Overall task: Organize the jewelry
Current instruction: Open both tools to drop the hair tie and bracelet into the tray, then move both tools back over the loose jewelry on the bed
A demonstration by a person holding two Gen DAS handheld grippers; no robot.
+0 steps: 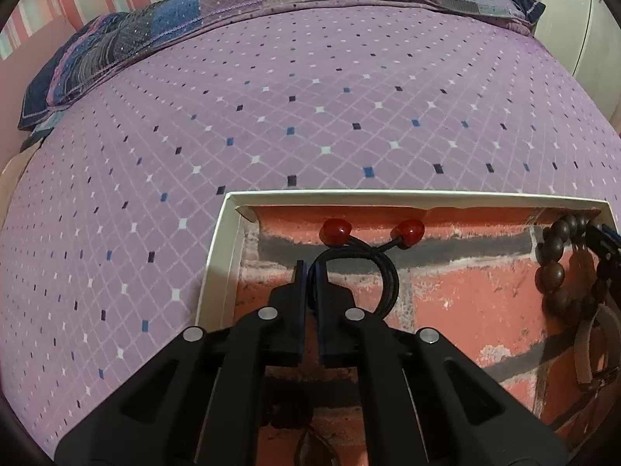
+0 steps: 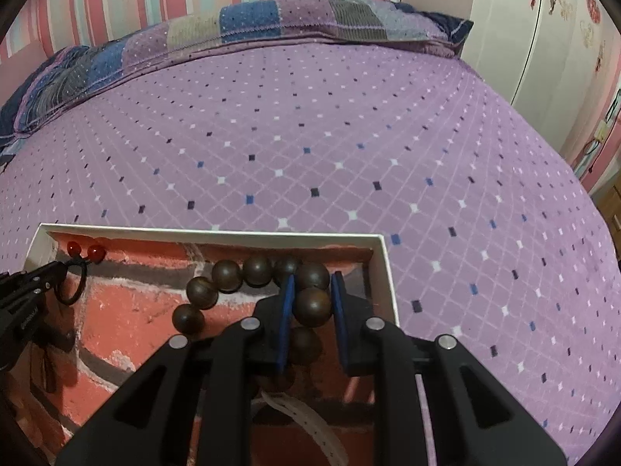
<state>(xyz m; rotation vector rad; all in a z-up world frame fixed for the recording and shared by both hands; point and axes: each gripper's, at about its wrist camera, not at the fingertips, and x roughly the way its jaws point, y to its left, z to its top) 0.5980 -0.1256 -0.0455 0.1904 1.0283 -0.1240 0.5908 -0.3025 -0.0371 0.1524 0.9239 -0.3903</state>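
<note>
A white box (image 1: 221, 248) with a red brick-print lining lies on the bed. My left gripper (image 1: 309, 270) is shut on a black hair tie (image 1: 382, 275) with two red beads (image 1: 335, 231), inside the box's far left corner. The hair tie (image 2: 73, 287) also shows in the right wrist view, by the box wall (image 2: 382, 268). My right gripper (image 2: 312, 283) is shut on a brown wooden bead bracelet (image 2: 229, 273), one bead between the blue pads, at the box's far right. The bracelet (image 1: 553, 272) also shows in the left wrist view.
The purple diamond-patterned bedspread (image 1: 310, 116) spreads beyond the box. A patchwork pillow (image 1: 233, 11) lies along the far edge under a striped wall. A white perforated strap (image 2: 310, 419) lies in the box under my right gripper. A white wardrobe (image 2: 524, 39) stands at right.
</note>
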